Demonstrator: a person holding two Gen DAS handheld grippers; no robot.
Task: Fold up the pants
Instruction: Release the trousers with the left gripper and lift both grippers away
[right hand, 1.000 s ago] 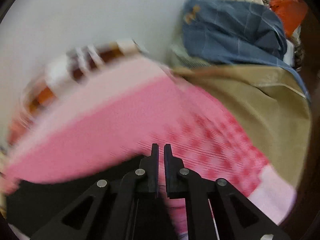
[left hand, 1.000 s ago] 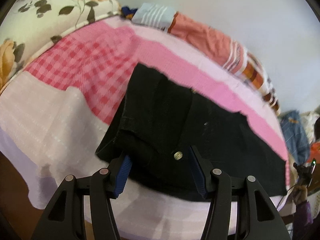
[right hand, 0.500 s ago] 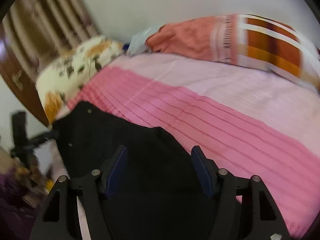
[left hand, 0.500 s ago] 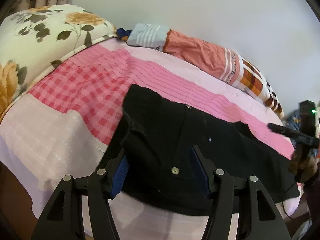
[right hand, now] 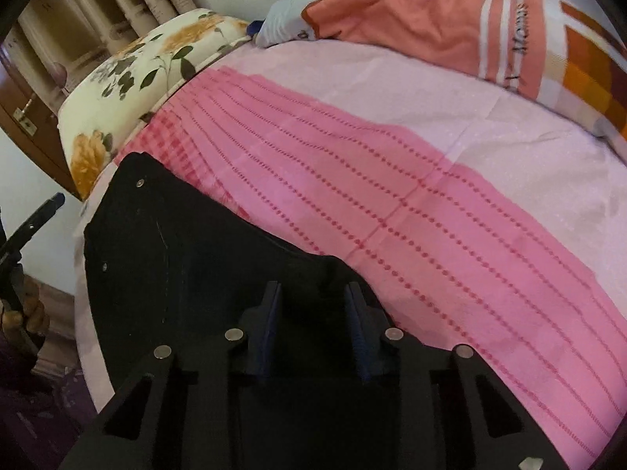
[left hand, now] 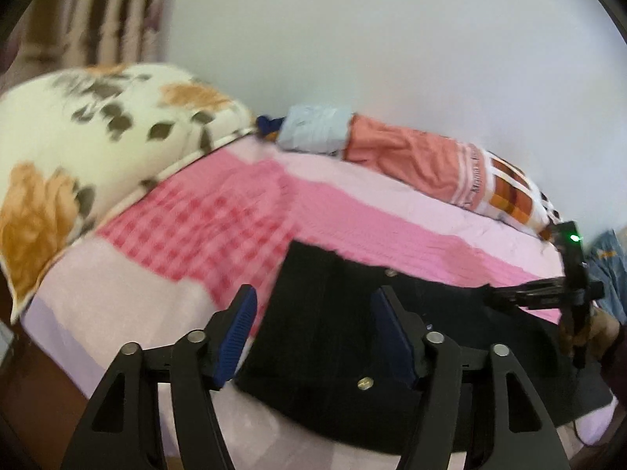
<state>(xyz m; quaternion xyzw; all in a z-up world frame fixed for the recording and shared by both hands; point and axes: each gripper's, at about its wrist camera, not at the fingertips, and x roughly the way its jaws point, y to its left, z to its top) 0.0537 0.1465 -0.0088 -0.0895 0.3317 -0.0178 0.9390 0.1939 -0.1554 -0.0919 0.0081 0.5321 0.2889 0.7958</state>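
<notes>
Black pants (left hand: pixel 341 337) lie flat on the pink bedspread (left hand: pixel 219 231), waistband end toward the floral pillow. My left gripper (left hand: pixel 315 327) is open and empty, hovering above the waistband end with nothing between its blue pads. My right gripper (right hand: pixel 313 305) is open but narrowed, low over the middle of the pants (right hand: pixel 188 258), its pads on either side of a raised fold of black cloth at the far edge. It also shows from the side in the left wrist view (left hand: pixel 548 291).
A floral pillow (left hand: pixel 94 156) lies at the head of the bed. A rolled orange, striped blanket (right hand: pixel 450 27) lies along the white wall. The bed's near edge drops to a brown floor (left hand: pixel 35 399). Blue clothing (left hand: pixel 607 266) sits at far right.
My left gripper has pulled back and lifted off the waistband, staying open. My right gripper swung round, opened, and has come down over the pants' middle with its jaws narrowing.
</notes>
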